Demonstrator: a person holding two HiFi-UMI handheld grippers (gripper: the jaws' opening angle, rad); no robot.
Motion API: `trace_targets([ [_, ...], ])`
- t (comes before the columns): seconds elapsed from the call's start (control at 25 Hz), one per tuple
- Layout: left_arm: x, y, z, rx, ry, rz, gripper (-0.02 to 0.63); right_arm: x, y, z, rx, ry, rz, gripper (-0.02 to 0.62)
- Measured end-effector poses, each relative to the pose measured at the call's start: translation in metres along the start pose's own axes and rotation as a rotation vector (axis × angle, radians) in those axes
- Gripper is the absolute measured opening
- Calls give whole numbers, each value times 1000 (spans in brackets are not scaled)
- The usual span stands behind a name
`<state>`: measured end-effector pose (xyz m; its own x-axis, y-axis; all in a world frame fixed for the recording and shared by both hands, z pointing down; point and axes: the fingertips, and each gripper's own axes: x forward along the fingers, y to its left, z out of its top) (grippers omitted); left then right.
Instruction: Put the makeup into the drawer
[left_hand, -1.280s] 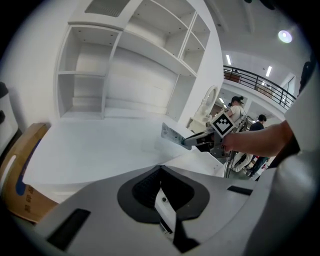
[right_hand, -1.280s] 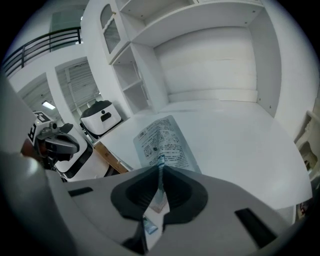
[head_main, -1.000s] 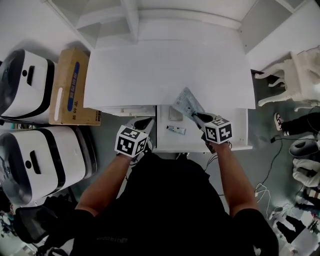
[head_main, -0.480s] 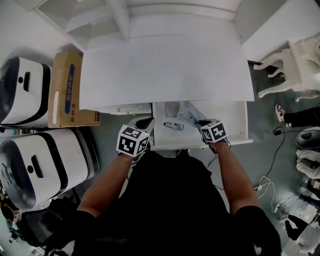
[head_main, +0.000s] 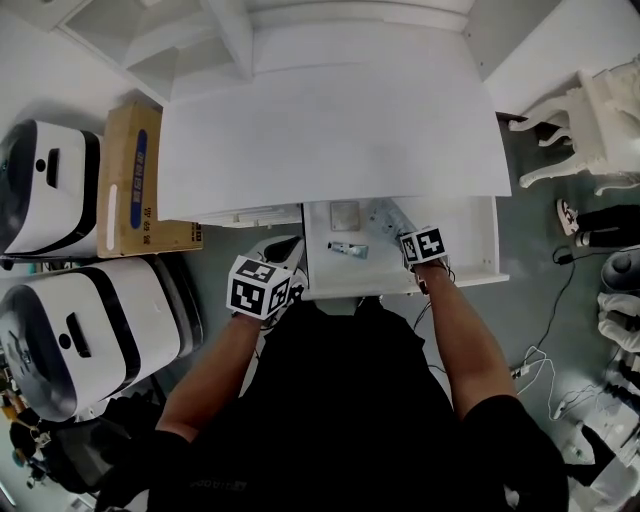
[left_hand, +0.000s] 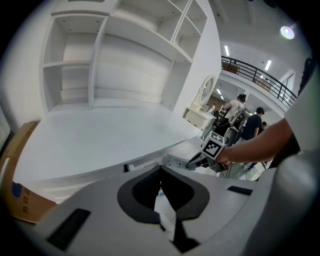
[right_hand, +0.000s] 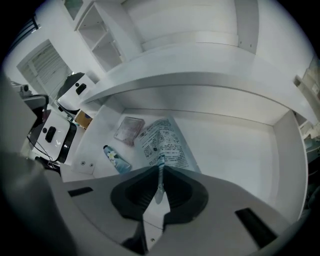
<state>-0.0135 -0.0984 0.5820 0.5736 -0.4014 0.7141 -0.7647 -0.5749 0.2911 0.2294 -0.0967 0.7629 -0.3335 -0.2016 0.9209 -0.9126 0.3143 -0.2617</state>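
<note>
**Q:** White desk (head_main: 330, 130) up top, so what's changed?

**A:** Right gripper (right_hand: 160, 176) has its jaws nearly together, pinching the sachet (right_hand: 164, 142) by its edge. It's sunk from desk-edge level into the open drawer (head_main: 470, 240), so I'd say it's almost placed. A tube (right_hand: 116, 159) and a square compact (right_hand: 129, 129) lie inside, frame-left of it. Left gripper (left_hand: 160, 175) is closed, empty, outside the drawer's left corner.

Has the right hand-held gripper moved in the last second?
Yes. The right hand-held gripper has sunk with its sachet. Earlier the sachet overlapped the front edge of the desktop; now it sits inside the open drawer.
</note>
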Motion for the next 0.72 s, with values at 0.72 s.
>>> trace_targets([
  [0.72,-24,22,-14,-19,5,15,9,29,-5,-13,23,120,-92,180],
])
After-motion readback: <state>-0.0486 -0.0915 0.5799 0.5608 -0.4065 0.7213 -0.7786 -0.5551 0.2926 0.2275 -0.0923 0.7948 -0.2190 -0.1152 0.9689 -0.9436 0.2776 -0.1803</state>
